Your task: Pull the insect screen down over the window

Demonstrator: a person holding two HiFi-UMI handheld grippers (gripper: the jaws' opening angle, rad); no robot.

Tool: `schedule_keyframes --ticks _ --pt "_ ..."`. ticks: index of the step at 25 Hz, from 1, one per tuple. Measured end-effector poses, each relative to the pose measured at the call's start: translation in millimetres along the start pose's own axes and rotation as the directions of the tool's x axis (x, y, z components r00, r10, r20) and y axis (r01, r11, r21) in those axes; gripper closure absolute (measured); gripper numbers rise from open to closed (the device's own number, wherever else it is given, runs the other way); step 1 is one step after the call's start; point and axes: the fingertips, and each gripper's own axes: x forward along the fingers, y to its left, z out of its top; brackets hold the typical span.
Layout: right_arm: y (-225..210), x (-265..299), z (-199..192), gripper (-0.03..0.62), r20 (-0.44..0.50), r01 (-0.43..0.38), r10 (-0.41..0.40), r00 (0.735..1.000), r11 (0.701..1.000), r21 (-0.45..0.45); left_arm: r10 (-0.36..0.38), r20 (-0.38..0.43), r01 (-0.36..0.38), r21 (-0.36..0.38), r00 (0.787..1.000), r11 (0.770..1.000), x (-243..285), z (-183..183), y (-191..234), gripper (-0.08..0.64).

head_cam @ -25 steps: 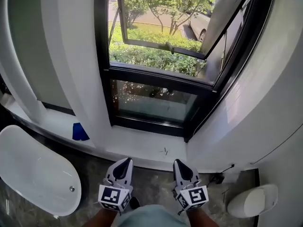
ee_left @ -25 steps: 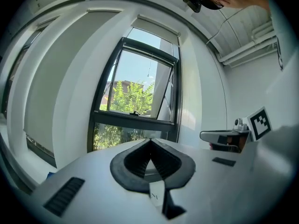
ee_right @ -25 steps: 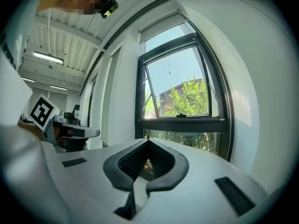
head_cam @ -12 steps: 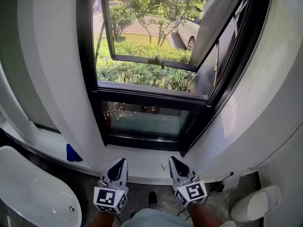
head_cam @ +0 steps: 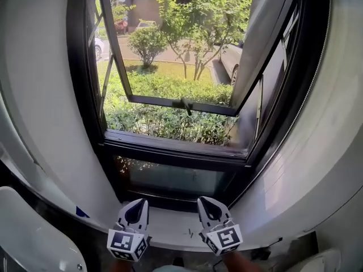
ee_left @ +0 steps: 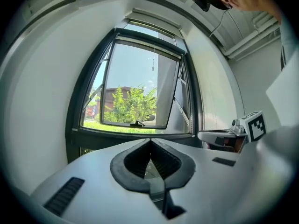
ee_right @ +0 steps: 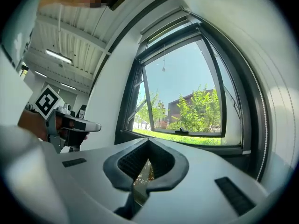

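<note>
The black-framed window [head_cam: 170, 152] stands in front of me with its sashes [head_cam: 170, 55] swung outward and a handle [head_cam: 184, 103] on the sash's lower rail. The rolled-up insect screen's white housing [ee_left: 154, 20] runs along the top of the frame, and a thin pull cord [ee_left: 153, 59] hangs from it; the same cord [ee_right: 163, 64] shows in the right gripper view. My left gripper [head_cam: 136, 205] and right gripper [head_cam: 207, 204] sit side by side low down, below the sill, pointing at the window. Both are shut with nothing between them, far below the cord.
A white sill [head_cam: 170, 228] runs under the fixed lower pane [head_cam: 170, 177]. White walls flank the window on both sides. A white bathtub [head_cam: 28, 237] lies at lower left and a white toilet [head_cam: 326, 262] at lower right. A small blue object [head_cam: 81, 212] sits by the left wall.
The head view has tilted upward, so more of the window and less of the floor shows. Both grippers stay low, side by side and shut.
</note>
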Motion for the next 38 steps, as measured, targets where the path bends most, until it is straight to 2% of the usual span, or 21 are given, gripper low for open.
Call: schedule_keyframes --ticks 6,9,11,14,16,18,21,24,26,29,32,35,36,38 --pt "-59.8 23.9 13.9 0.595 0.025 -0.003 0.005 1.000 0.998 -0.065 0.041 -0.014 -0.040 0.042 0.999 0.998 46.1 7.3 -4.0 0.547" --pt "-77.5 32.9 31.9 0.595 0.050 0.001 0.006 0.999 0.991 -0.136 0.040 -0.004 -0.039 0.108 0.999 0.993 61.7 23.3 1.0 0.546" --pt "-89.9 41.3 49.7 0.595 0.065 0.015 -0.002 0.998 0.979 -0.205 0.036 0.023 -0.040 0.182 0.999 0.982 74.2 43.5 8.4 0.546" --pt "-104.8 57.8 86.2 0.595 0.075 0.038 -0.014 0.997 0.945 -0.325 0.027 0.072 -0.049 0.326 0.997 0.944 94.2 85.5 24.9 0.546" --pt "-114.1 68.9 116.3 0.595 0.089 0.066 -0.032 0.996 0.909 -0.411 0.031 0.077 -0.062 0.440 0.997 0.896 108.7 114.4 38.7 0.547" --pt "-127.1 82.5 150.3 0.595 0.111 0.099 -0.052 0.992 0.871 -0.481 0.050 0.069 -0.080 0.549 0.996 0.832 128.7 143.5 55.4 0.546" --pt "-145.3 104.0 199.3 0.595 0.136 0.142 -0.075 0.988 0.789 -0.598 0.064 0.067 -0.093 0.666 0.996 0.740 154.8 187.6 78.3 0.546" --pt "-162.2 120.3 241.4 0.588 0.149 0.171 -0.095 0.984 0.727 -0.665 0.061 0.075 -0.096 0.725 0.995 0.683 168.8 229.6 94.8 0.541" --pt "-176.6 132.4 273.4 0.548 0.170 0.207 -0.121 0.978 0.669 -0.714 0.049 0.087 -0.098 0.756 0.995 0.647 179.8 260.7 103.3 0.476" --pt "-191.0 147.9 324.5 0.498 0.204 0.254 -0.152 0.967 0.562 -0.787 0.045 0.095 -0.103 0.790 0.994 0.604 193.7 305.3 118.0 0.383" --pt "-197.1 157.4 379.9 0.467 0.233 0.291 -0.185 0.955 0.415 -0.862 0.055 0.108 -0.121 0.823 0.993 0.555 205.2 352.2 133.3 0.330" --pt "-204.8 170.7 426.4 0.448 0.255 0.315 -0.224 0.940 0.290 -0.904 0.082 0.141 -0.163 0.864 0.987 0.476 212.4 402.7 149.3 0.264" --pt "-209.2 172.1 443.2 0.442 0.266 0.326 -0.241 0.933 0.259 -0.909 0.087 0.159 -0.181 0.875 0.983 0.449 214.3 421.2 152.6 0.254" --pt "-219.0 170.7 478.9 0.431 0.294 0.357 -0.273 0.916 0.222 -0.907 0.091 0.192 -0.213 0.887 0.977 0.411 216.4 458.4 157.2 0.231"
